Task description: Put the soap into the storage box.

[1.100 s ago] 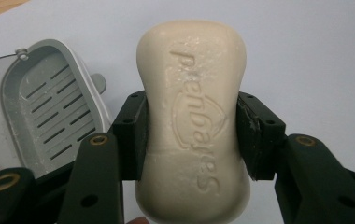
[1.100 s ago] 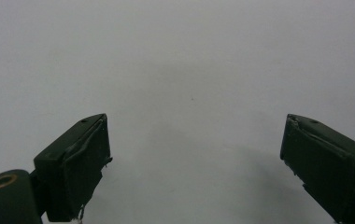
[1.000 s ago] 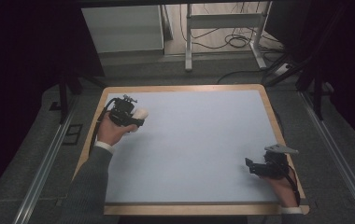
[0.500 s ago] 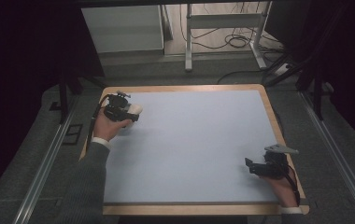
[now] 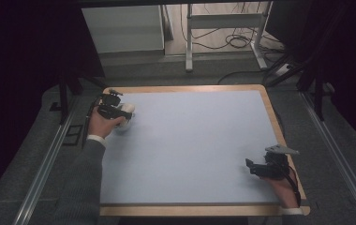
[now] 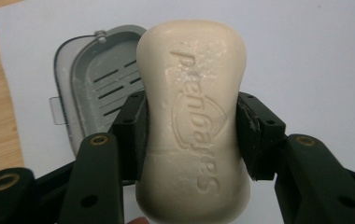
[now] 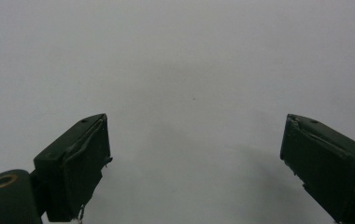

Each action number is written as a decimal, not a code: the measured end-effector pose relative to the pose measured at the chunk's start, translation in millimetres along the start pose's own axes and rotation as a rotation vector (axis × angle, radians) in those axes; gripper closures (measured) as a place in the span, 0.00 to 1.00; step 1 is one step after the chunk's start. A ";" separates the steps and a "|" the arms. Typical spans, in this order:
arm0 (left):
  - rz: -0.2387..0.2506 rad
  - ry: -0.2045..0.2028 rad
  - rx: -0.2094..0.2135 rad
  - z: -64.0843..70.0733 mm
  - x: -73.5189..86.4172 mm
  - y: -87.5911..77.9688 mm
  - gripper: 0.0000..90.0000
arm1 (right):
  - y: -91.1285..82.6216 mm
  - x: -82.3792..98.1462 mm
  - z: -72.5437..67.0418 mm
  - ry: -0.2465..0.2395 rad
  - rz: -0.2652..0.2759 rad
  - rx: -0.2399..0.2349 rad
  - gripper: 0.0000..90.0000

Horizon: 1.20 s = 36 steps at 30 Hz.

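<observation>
At the far left corner of the desk [image 5: 190,140], a hand [image 5: 102,125] is holding the left gripper [image 5: 113,108] just above the pale blue mat. Its jaws are clenching a cream soap [image 6: 193,126] across the bar's narrow waist, one black pad pressing each long side. The soap is standing on end between the jaws, its embossed lettering facing the left gripper view's camera. Behind the soap, and partly hidden by it, a grey dish [image 6: 96,88] is lying on the mat, its slotted floor and raised rim showing to the soap's left. The dish is sitting near the mat's edge, with the desk's wooden border just beyond it. In the high view the soap [image 5: 125,108] is showing as a pale shape at the gripper's tip, with something whitish just below it that is too small to make out.

Well apart from the soap, at the near right corner of the desk, the other hand [image 5: 284,185] is resting the right gripper [image 5: 260,168] near the wooden border. Its jaws are standing wide apart, released, gripping nothing, with bare mat lying between them in the right gripper view [image 7: 194,158].
</observation>
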<state>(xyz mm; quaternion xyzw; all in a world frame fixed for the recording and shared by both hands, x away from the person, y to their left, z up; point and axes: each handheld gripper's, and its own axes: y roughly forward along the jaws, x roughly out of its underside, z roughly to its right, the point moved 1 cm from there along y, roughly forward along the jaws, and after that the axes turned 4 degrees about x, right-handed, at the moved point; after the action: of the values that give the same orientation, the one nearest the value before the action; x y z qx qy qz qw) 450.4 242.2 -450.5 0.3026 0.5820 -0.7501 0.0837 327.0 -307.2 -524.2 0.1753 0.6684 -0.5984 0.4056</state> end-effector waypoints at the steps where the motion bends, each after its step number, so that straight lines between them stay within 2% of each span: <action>1: -0.004 -0.003 0.002 -1.1 -0.5 0.6 0.55 | 0.0 0.0 0.2 0.001 0.000 0.001 0.09; 10: -0.012 -0.045 -0.033 -16.3 -7.0 9.9 0.55 | 1.1 0.5 0.8 0.000 -0.005 0.003 0.09; 13: -0.030 -0.047 -0.048 -19.7 -8.8 16.0 0.55 | 1.5 1.0 1.5 0.003 -0.005 0.003 0.09; 16: -0.036 -0.057 -0.044 -22.8 -10.7 22.2 0.55 | 2.6 1.6 2.1 0.003 -0.007 0.005 0.09; 24: -0.059 -0.080 -0.065 -26.6 -10.2 36.9 0.55 | 4.1 2.5 2.5 0.002 -0.015 0.006 0.09; 25: -0.061 -0.074 -0.068 -27.0 -10.2 37.8 0.55 | 4.3 2.5 2.4 0.002 -0.014 0.007 0.09; 28: -0.064 -0.078 -0.054 -25.9 -9.3 41.6 0.55 | 4.7 2.4 2.5 -0.001 -0.015 0.006 0.09; 31: -0.050 -0.081 -0.043 -24.8 -8.7 42.5 0.53 | 5.3 2.6 2.3 0.000 -0.017 0.006 0.09; 32: -0.030 -0.088 -0.035 -24.0 -9.1 40.9 0.51 | 5.5 2.7 2.2 0.000 -0.017 0.007 0.09; 36: 0.009 -0.063 -0.021 -17.0 -12.6 31.0 0.43 | 5.9 2.4 1.4 -0.003 -0.020 0.005 0.09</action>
<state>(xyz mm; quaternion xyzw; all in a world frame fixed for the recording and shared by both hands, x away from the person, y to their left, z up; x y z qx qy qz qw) 481.4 245.5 -471.4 0.2807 0.5855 -0.7527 0.1085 330.2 -307.8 -529.9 0.1686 0.6681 -0.6042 0.4002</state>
